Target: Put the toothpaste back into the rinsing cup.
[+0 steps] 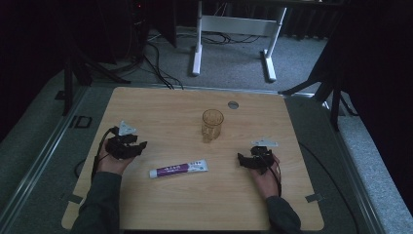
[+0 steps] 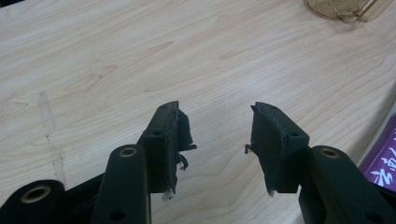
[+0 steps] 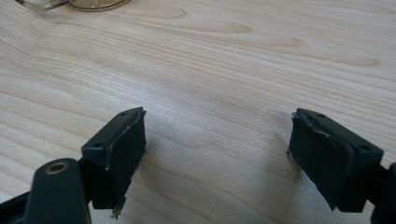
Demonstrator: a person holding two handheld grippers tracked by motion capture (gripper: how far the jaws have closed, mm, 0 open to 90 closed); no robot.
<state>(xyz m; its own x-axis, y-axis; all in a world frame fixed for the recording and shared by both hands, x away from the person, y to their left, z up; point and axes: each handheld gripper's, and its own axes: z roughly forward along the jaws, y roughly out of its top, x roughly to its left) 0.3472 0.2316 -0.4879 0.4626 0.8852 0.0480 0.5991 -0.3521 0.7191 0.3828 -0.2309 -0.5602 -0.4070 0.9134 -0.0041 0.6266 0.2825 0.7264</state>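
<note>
An amber ribbed glass point(image 1: 212, 125) stands upright near the middle of the wooden table point(image 1: 165, 105). A white and purple toothpaste tube point(image 1: 178, 169) lies flat in front of it, cap end to the right. My left gripper point(image 1: 139, 146) rests at the table's left, open, with bare wood between its jaws point(image 2: 215, 140); the tube's purple edge point(image 2: 380, 163) shows at its right and the glass base point(image 2: 341, 9) at top right. My right gripper point(image 1: 242, 158) rests at the right, open and empty point(image 3: 217, 135), the glass base point(image 3: 84, 3) far at top left.
A round grey grommet point(image 1: 233, 104) sits in the table's far edge. Beyond the table, white desk legs point(image 1: 234, 39) and cables lie on a grey carpet. Dark stands flank both far corners.
</note>
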